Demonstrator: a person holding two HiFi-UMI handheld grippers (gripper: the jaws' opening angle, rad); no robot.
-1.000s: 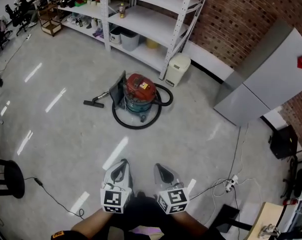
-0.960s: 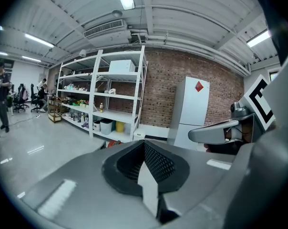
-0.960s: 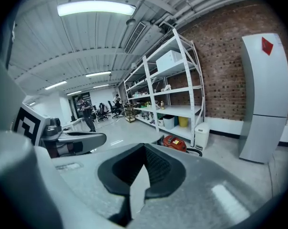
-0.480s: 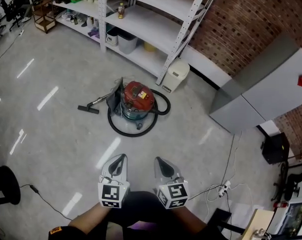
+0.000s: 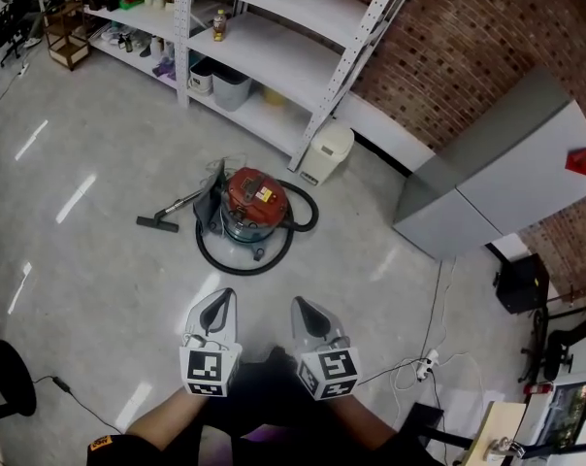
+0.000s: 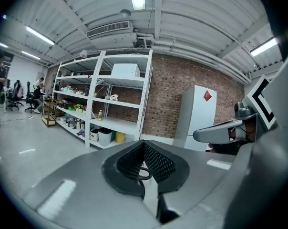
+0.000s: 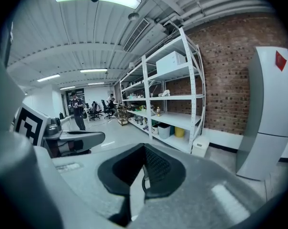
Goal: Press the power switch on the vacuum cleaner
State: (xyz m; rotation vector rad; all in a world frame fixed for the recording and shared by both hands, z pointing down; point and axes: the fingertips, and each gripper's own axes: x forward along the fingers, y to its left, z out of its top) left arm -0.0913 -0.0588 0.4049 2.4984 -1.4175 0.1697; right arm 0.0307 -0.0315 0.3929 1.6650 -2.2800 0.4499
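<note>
The vacuum cleaner [image 5: 251, 205] stands on the grey floor ahead, a red-topped drum with a black hose [image 5: 237, 257] looped around it and a floor nozzle [image 5: 157, 224] lying to its left. Its power switch is too small to make out. My left gripper [image 5: 221, 300] and right gripper [image 5: 303, 308] are held side by side at the bottom of the head view, well short of the vacuum. Both are shut with nothing in them. In the left gripper view the jaws [image 6: 145, 159] meet, and in the right gripper view they [image 7: 144, 169] meet too. The vacuum does not show in either gripper view.
White metal shelving [image 5: 274, 27] with bins runs behind the vacuum, and a small white bin [image 5: 327, 151] stands at its post. A grey cabinet [image 5: 506, 173] stands against the brick wall at right. Cables and a power strip [image 5: 427, 365] lie at lower right. A black stool [image 5: 2, 382] is at left.
The view has shifted: the vacuum and shelving have slid left and slightly down in the head view. Both grippers keep the same shut pose side by side.
</note>
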